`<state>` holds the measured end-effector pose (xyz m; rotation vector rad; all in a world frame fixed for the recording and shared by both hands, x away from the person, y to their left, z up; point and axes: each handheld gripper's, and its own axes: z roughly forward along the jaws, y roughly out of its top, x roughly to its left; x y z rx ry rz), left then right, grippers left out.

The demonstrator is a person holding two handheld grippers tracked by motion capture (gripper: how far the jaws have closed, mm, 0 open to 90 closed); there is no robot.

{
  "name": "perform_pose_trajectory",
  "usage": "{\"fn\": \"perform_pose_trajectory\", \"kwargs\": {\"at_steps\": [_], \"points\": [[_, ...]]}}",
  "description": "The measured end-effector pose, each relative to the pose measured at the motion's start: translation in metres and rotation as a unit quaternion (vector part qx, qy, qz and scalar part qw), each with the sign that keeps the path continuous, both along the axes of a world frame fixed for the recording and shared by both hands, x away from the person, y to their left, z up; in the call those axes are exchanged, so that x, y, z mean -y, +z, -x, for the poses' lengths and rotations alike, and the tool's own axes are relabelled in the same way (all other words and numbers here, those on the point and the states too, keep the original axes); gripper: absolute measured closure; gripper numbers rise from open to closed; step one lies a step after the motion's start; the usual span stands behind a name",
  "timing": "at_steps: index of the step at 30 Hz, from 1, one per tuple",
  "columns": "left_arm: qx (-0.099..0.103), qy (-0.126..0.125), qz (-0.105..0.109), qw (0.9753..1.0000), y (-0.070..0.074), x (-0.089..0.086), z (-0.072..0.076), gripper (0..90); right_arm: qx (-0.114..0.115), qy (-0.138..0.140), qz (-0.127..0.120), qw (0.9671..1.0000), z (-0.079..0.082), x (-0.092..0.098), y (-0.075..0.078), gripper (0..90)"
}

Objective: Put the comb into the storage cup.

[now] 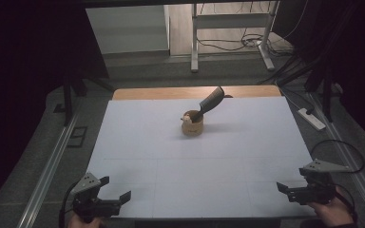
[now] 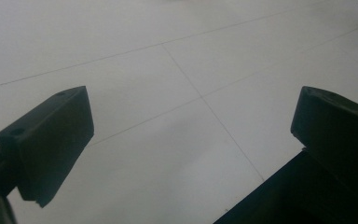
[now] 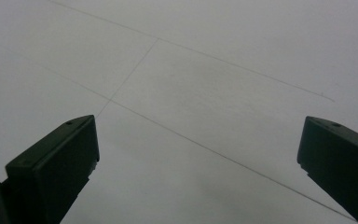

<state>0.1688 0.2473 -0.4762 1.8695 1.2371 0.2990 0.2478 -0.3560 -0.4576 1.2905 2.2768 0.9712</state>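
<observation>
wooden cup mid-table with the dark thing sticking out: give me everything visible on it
The wooden cup is a short, round, light-tan container, apparently wood, standing upright on the white table toward its far middle, well away from both hand-held grippers. A dark tool, grey-black and handle-like, sits in it and leans out up and to the right, past the rim. Something small and pale shows at the rim's left; too small to identify. Nothing else touches the cup.

Matt white table top [image 1: 171,161]; smooth wooden cup [image 1: 192,124]; wood strip [image 1: 161,93].
</observation>
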Motion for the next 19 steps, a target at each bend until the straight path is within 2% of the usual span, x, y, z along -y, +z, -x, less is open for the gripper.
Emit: {"fn": "perform_pose_trajectory", "kwargs": {"at_steps": [5, 16, 19], "points": [[0.0, 0.001, -0.001, 1.0, 0.0, -0.0001, 0.0002, 0.0, 0.0, -0.009, 0.003, 0.9999, 0.0031, 0.0025, 0.0013, 0.0], [0.0, 0.003, -0.002, 1.0, -0.0002, -0.0004, 0.0003, 0.0, -0.023, -0.004, 0.049, 0.9985, 0.0095, -0.0011, 0.0008, 0.0], [-0.001, 0.004, -0.001, 1.0, 0.0, 0.0001, -0.0002, 0.0, -0.026, -0.002, 0.054, 0.9982, 0.0094, -0.0016, 0.0001, 0.0]]}}
